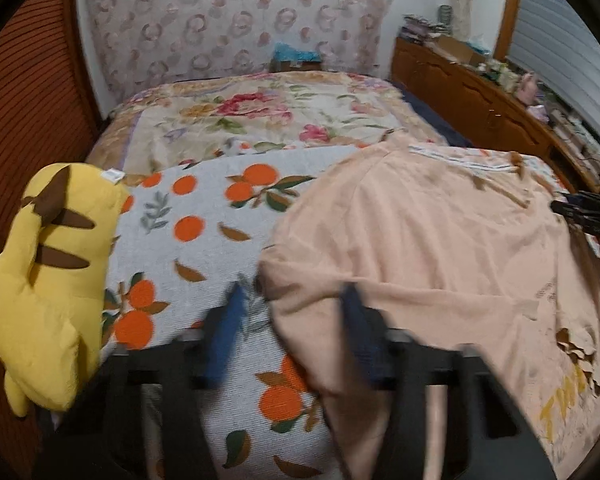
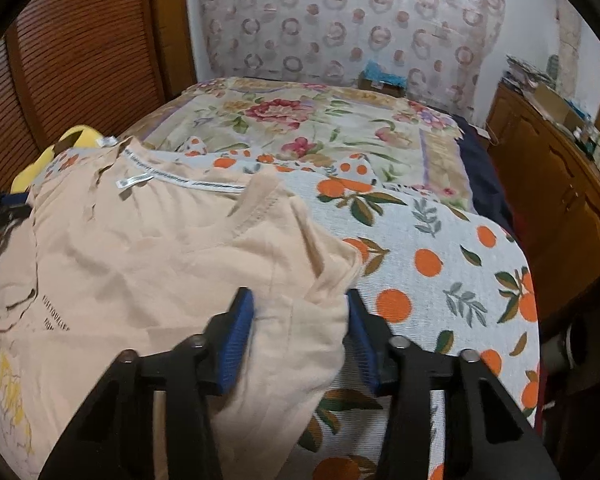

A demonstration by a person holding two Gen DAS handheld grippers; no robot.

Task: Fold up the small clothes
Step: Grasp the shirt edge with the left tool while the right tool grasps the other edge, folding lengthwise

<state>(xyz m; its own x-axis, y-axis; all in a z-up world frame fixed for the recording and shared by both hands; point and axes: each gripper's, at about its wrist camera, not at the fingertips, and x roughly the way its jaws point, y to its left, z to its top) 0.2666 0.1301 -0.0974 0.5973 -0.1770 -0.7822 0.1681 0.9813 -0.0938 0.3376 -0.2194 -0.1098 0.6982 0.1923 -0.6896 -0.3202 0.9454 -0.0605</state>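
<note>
A peach T-shirt (image 1: 420, 240) (image 2: 140, 260) lies spread on an orange-print cloth (image 1: 204, 208) (image 2: 440, 260) on the bed, its collar at the far side and yellow lettering near the hem. My left gripper (image 1: 293, 300) straddles the shirt's left sleeve edge. Its jaws stand apart, the left pad over the print cloth and the right pad over the shirt. My right gripper (image 2: 298, 300) has the right sleeve between its blue pads (image 2: 240, 320), jaws apart. Each gripper also shows at the edge of the other's view, the right gripper (image 1: 580, 208) and the left gripper (image 2: 0, 204).
A yellow plush toy (image 1: 48, 272) (image 2: 80, 136) rests at the bed's left edge beside a louvred wooden door (image 1: 28, 100). A floral bedspread (image 1: 260, 112) (image 2: 300, 120) covers the far half. A cluttered wooden cabinet (image 1: 480, 92) (image 2: 560, 180) runs along the right.
</note>
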